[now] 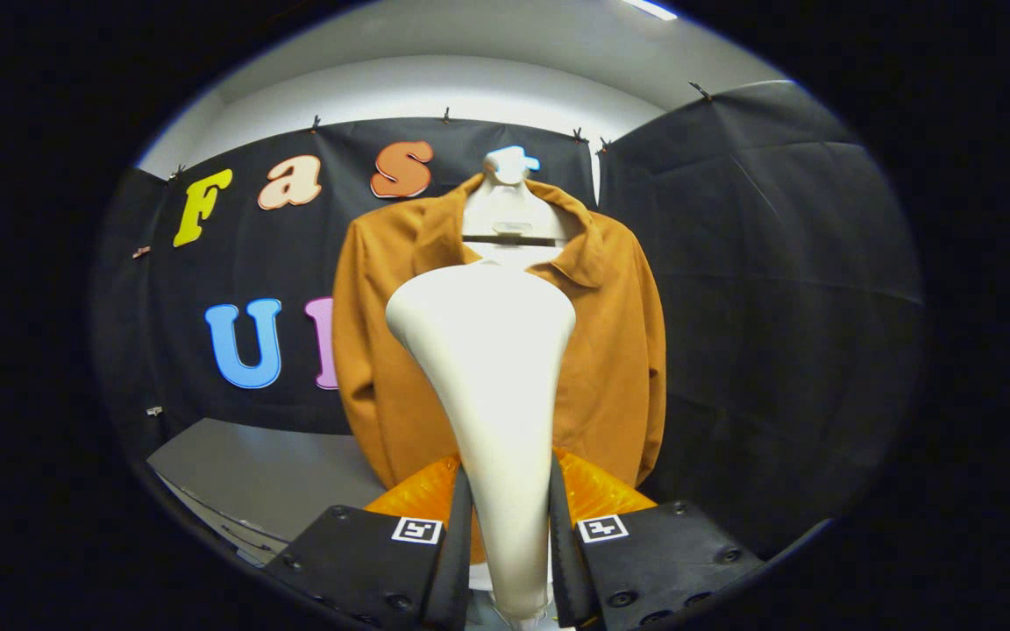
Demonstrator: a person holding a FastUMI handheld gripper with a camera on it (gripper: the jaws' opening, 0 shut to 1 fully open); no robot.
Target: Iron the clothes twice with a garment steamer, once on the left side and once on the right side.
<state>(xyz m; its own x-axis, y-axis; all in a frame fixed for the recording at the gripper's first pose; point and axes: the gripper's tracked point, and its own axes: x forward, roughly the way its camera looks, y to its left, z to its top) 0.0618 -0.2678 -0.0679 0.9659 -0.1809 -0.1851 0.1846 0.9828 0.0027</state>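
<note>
Tool [505, 561] clamps steamer [487, 368] handle, head before jacket [610, 368] front, short of its hem.

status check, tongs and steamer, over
Tongs shut on the steamer, handle clamped between both fingers. Steamer head up in front of the brown jacket on its hanger. Nothing between head and cloth.

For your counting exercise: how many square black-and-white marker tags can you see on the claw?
2. One marker tag sits beside the steamer on one side, the other tag on the opposite side. The claw is shut on the steamer. Others may be hidden.
</note>
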